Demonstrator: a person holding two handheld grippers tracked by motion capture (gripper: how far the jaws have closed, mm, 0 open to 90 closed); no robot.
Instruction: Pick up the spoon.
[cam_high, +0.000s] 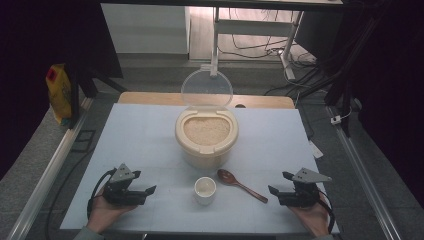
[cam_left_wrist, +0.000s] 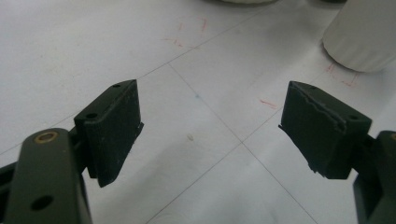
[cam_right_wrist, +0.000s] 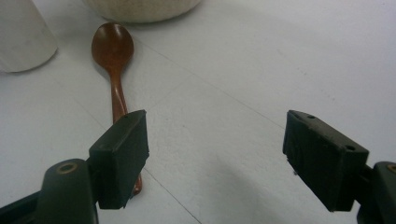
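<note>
A cream rice container (cam_high: 206, 136) stands mid-table, full of rice, with its clear lid (cam_high: 206, 88) tipped up behind it. In front of it sit a small white cup (cam_high: 205, 190) and a brown wooden spoon (cam_high: 241, 185), bowl end toward the container. My left gripper (cam_high: 146, 192) rests open at the front left, with nothing between its jaws; the cup (cam_left_wrist: 364, 32) lies ahead to its right. At the front right my right gripper (cam_high: 279, 190) is open and empty. The spoon (cam_right_wrist: 113, 51) runs up past its left jaw, beside the cup (cam_right_wrist: 23, 37) and the container (cam_right_wrist: 140, 8).
The white table (cam_high: 140, 145) has a wooden strip along its far edge. A yellow bag (cam_high: 59, 92) hangs off the table's left side. Metal rails run down both sides, and cables lie on the floor beyond the table.
</note>
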